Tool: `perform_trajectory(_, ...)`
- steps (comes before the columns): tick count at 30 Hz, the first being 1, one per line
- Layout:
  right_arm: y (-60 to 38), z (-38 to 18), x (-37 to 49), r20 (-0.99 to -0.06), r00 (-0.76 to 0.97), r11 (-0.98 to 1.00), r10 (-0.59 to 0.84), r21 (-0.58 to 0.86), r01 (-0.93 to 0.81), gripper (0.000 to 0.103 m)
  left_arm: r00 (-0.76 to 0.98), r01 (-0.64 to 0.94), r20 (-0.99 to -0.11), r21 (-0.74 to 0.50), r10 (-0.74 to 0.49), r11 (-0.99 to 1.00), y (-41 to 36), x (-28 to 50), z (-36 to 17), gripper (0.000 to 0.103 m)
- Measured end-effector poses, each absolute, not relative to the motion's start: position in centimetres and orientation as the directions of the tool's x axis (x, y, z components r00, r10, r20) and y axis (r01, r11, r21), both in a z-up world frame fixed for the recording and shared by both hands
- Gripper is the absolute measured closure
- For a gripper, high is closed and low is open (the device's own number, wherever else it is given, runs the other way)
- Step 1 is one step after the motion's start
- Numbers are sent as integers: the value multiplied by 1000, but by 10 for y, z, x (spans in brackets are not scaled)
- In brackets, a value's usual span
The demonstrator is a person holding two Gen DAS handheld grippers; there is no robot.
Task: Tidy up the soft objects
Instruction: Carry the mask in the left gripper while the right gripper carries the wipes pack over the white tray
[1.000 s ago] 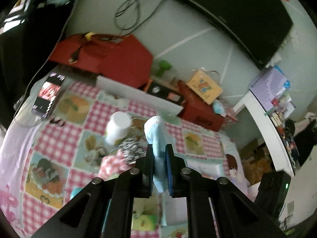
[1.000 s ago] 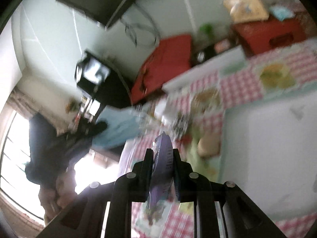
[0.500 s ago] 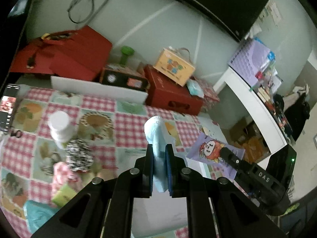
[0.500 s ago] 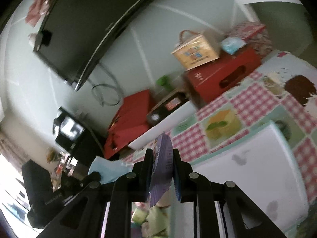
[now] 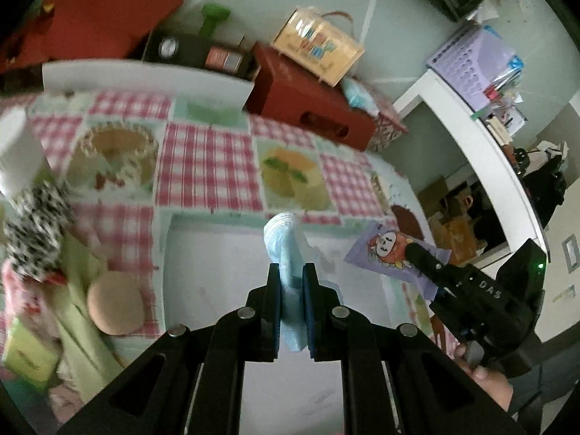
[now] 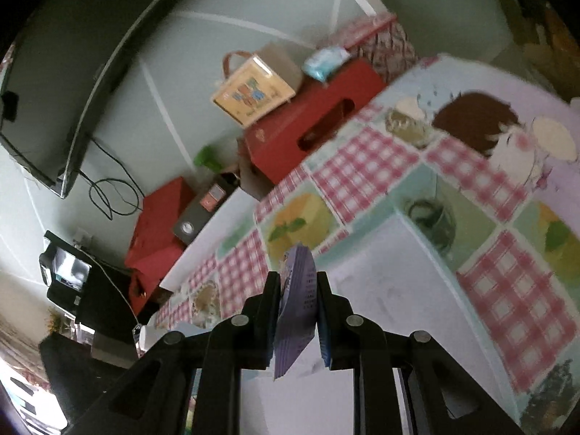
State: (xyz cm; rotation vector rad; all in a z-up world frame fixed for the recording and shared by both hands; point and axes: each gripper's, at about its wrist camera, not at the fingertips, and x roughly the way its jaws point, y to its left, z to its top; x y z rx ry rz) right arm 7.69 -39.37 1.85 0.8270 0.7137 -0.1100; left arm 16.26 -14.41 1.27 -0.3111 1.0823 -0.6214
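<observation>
Right now the left tongs are pinching a pale blue folded face mask, held upright over a white tray that sits on the pink-checked cloth of the worktop. Over on the right, the right tongs are clamped on a flat purple packet; from the left camera that packet shows a cartoon face and hangs just past the tray's right edge, with the right tongs gripping its corner. Left of the tray lies a jumble of soft things: a black-and-white patterned bundle, a round tan puff, light green cloth. At the back of the worktop a red box carries a yellow printed box with a handle, and a white board stands along the far edge
</observation>
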Motion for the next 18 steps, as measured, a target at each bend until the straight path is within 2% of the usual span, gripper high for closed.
perform_trajectory(8, -385, -11, 95, -635, 730, 685, 253, 651, 329, 81, 282, 270, -757, -527, -589, 806, -150, 166, -22, 92)
perform_trajectory(18, -392, -29, 94, -717, 659, 680, 226, 601, 420, 80, 259, 283, -856, -375, -447, 883, -156, 159, -41, 90)
